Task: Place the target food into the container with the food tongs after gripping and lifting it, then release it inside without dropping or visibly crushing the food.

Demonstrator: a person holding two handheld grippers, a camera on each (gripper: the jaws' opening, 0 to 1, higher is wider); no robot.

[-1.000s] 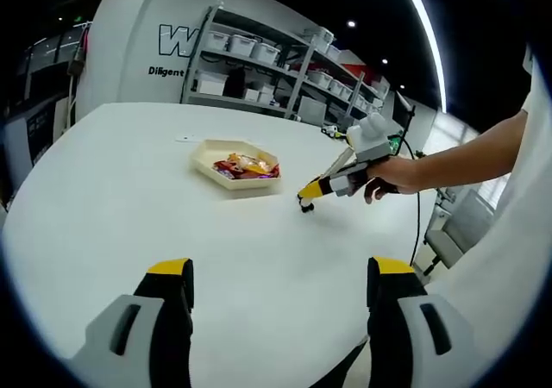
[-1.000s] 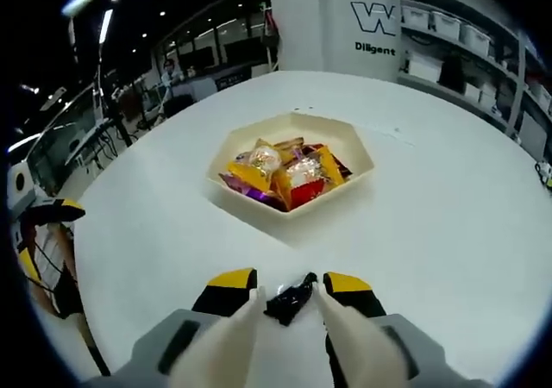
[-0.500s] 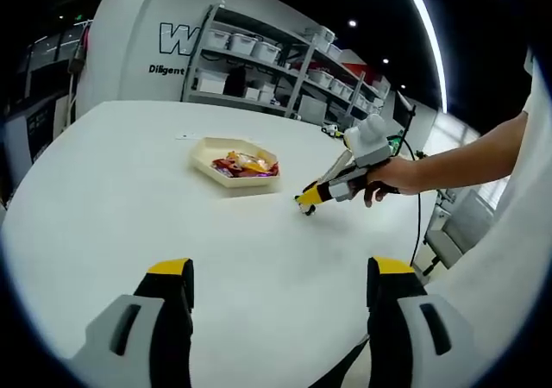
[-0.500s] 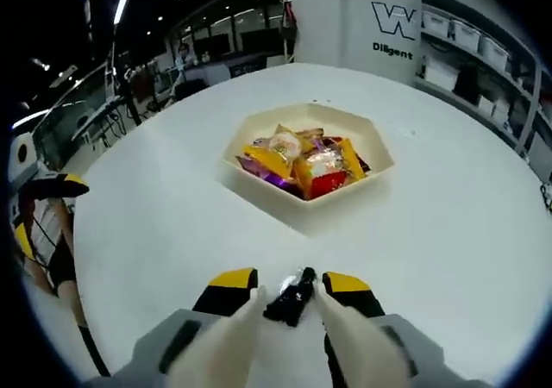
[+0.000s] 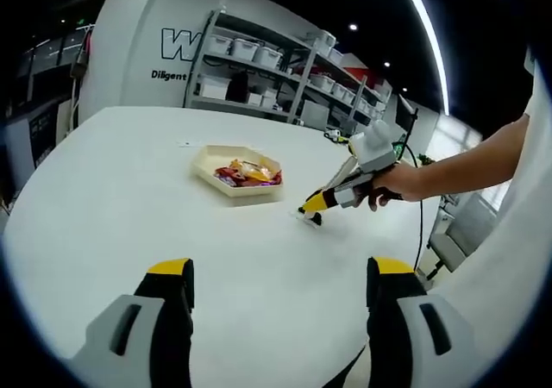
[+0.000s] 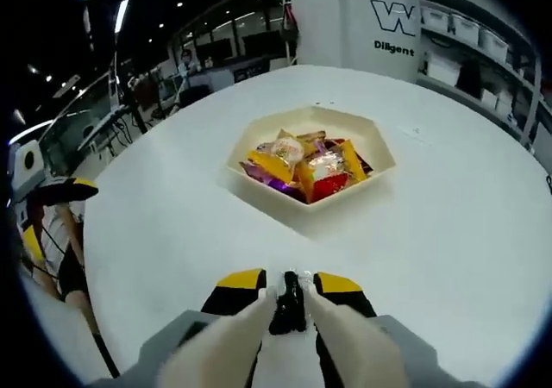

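One dark wrapped sweet (image 6: 288, 301) got clamped as the right gripper (image 6: 288, 295) narrowed; left gripper (image 5: 272, 286) stayed apart; lifting toward the cream hexagonal tray (image 6: 377, 171) looked next

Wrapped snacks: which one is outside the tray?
The small black-wrapped snack, pinched between the right claw's jaws on the white table. The yellow, red and purple ones lie piled inside the six-sided tray.

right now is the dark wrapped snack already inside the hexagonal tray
No, the dark wrapped snack sits pinched in the right tool over the white table, short of the hexagonal tray.
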